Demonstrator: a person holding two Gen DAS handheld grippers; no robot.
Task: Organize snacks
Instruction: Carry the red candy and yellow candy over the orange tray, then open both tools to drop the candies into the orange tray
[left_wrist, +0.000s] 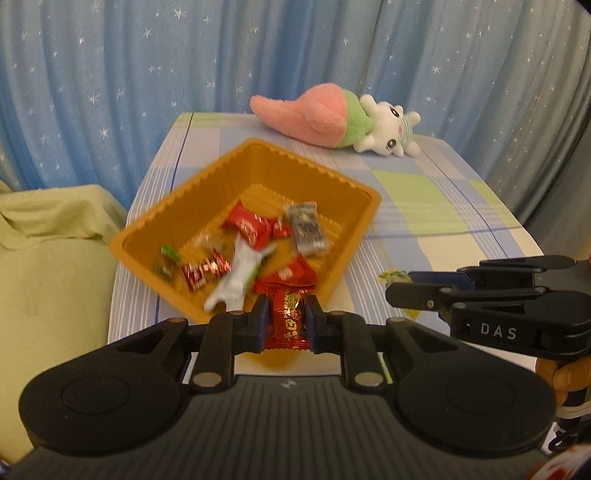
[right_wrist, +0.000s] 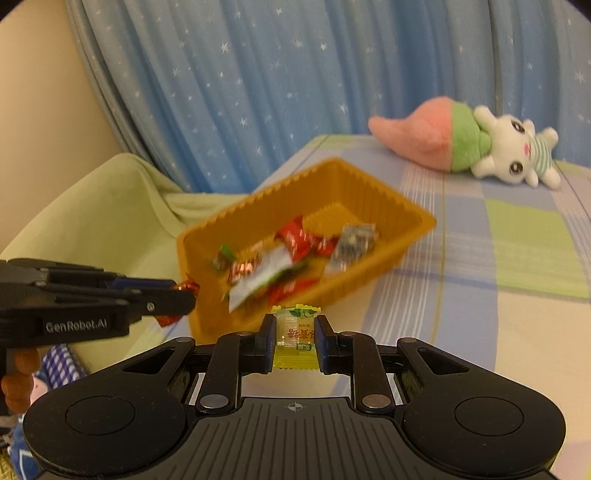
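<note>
An orange plastic tray (left_wrist: 192, 192) (right_wrist: 369, 184) stands on the checked tablecloth and holds several wrapped snacks, red, white and silver. My left gripper (left_wrist: 286, 310) is shut on a red foil snack packet (left_wrist: 288, 319), held just short of the tray's near corner. Seen from the right wrist, that left gripper (right_wrist: 184, 295) hangs at the tray's left end with the red packet (right_wrist: 188, 286) poking out. My right gripper (right_wrist: 295, 328) is shut on a yellow snack packet (right_wrist: 295, 332) in front of the tray's near wall. From the left wrist, the right gripper (left_wrist: 391, 284) shows at right, the yellow packet (left_wrist: 391, 275) at its tip.
A pink and green plush toy (left_wrist: 332, 118) (right_wrist: 461, 144) lies at the far side of the table (left_wrist: 424, 192) before a blue starred curtain (left_wrist: 110, 74). A pale green cushion (left_wrist: 48, 258) (right_wrist: 92, 206) sits left of the table. A hand (left_wrist: 561, 376) grips the right tool.
</note>
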